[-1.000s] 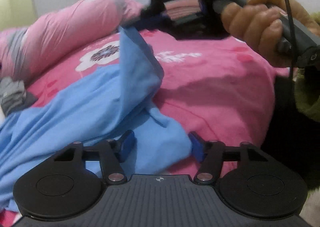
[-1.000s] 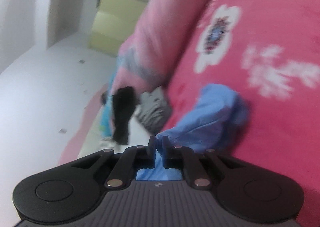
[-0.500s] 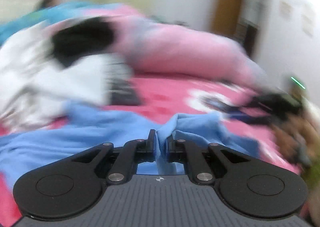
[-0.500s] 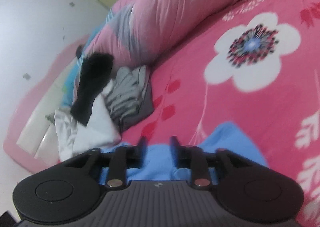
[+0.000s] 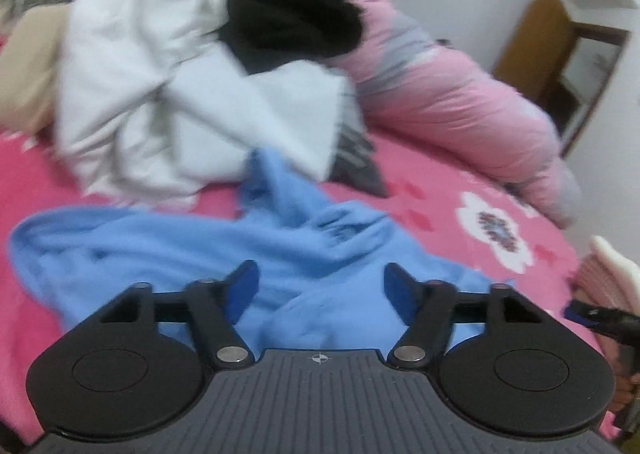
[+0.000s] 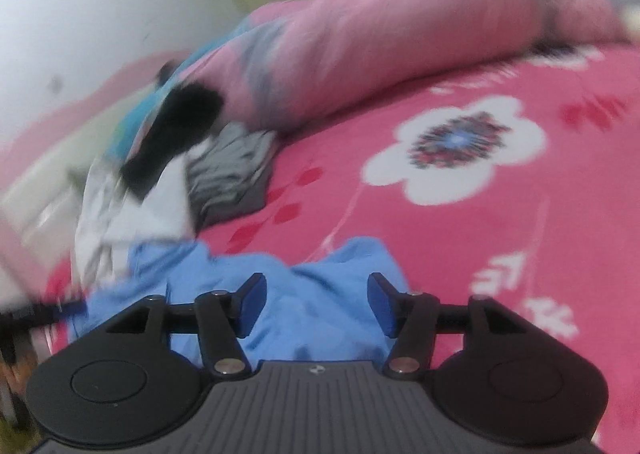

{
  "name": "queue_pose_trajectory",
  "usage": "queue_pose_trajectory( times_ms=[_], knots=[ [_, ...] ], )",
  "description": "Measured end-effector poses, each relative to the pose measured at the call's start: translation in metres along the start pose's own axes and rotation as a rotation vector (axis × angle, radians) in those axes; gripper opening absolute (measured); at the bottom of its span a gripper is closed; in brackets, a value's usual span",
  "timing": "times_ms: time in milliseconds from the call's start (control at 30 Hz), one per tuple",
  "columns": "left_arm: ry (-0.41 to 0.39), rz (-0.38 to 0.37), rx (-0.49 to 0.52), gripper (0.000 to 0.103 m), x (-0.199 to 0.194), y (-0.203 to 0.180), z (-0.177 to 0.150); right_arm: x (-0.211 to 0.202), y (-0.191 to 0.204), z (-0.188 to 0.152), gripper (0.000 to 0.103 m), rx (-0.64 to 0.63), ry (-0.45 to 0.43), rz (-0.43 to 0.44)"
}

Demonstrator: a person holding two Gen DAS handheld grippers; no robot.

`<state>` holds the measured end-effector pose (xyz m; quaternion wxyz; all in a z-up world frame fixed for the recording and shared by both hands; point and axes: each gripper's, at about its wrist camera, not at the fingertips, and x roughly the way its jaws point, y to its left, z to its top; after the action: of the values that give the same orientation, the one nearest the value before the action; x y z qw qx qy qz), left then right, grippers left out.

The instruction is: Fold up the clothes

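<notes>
Both wrist cameras sit low and close over the bed, looking forward along their fingers; both take in the blue garment (image 5: 328,250) (image 6: 320,294) and clothes pile (image 5: 192,85) (image 6: 168,173).

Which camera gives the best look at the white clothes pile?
The left wrist view: the white clothes pile fills its upper left, with a black garment lying on top. The right wrist view shows only a blurred strip of it at the left edge, beside the blue garment.
</notes>
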<state>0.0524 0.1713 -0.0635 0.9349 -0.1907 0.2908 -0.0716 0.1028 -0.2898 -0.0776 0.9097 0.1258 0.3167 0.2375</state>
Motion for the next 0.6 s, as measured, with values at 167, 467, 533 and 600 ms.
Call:
queue_pose_trajectory(
  times_ms=[167,467,533,600],
  knots=[
    [0.062,-0.051,0.113,0.084,0.034,-0.029,0.008,0.029,0.030,-0.005,0.058,-0.215,0.067,-0.044],
    [0.121,-0.069,0.269,0.085,0.063,-0.045,-0.007,0.029,0.047,-0.034,0.017,-0.364,0.122,-0.105],
    [0.133,-0.080,0.287,0.085,0.070,-0.046,-0.007,0.027,0.049,-0.039,0.015,-0.383,0.128,-0.115],
    [0.148,-0.089,0.304,0.083,0.077,-0.048,-0.010,0.026,0.050,-0.043,0.010,-0.389,0.127,-0.126]
  ],
)
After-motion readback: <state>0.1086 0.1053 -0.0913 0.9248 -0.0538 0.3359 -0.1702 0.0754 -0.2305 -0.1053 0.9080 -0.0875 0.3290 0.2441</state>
